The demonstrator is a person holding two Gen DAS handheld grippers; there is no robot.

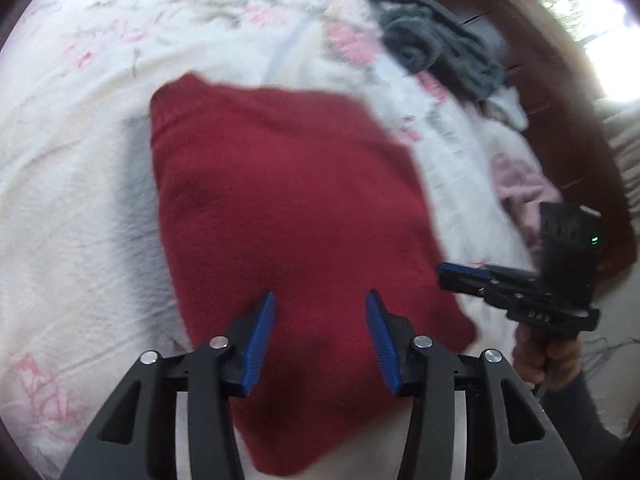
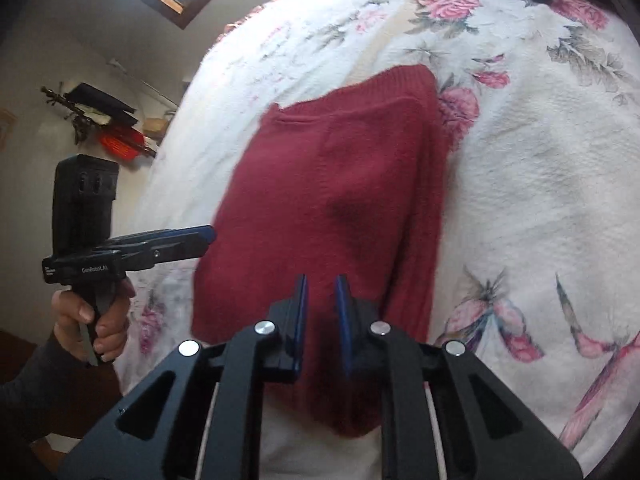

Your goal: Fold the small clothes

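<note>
Blue-padded fingers of the left gripper [image 1: 320,340] stood spread wide above the near part of the red knit sweater [image 1: 288,208], pinching nothing; those of the right gripper [image 2: 322,320] stood close together with a narrow gap between them, also holding nothing. This sweater lay partly folded into a compact block on the floral bedspread [image 1: 72,184], at the centre of both views. Judged from its fuzzy knit surface and ribbed hem, it would handle as soft, light and limp, with good friction against the pads and no fragility; it would sag and open if lifted by one layer only. A pinch through all layers at a near corner or along the ribbed edge would probably hold best. Only the left wrist view showed a grey garment [image 1: 436,40] at 1 o'clock and a pink garment [image 1: 520,192] at 3 o'clock, well apart from the sweater. Only the right wrist view showed the ribbed hem at 12 o'clock, the bedspread's butterfly print at 4 o'clock, and a wall shelf [image 2: 104,120] at 9 o'clock.
</note>
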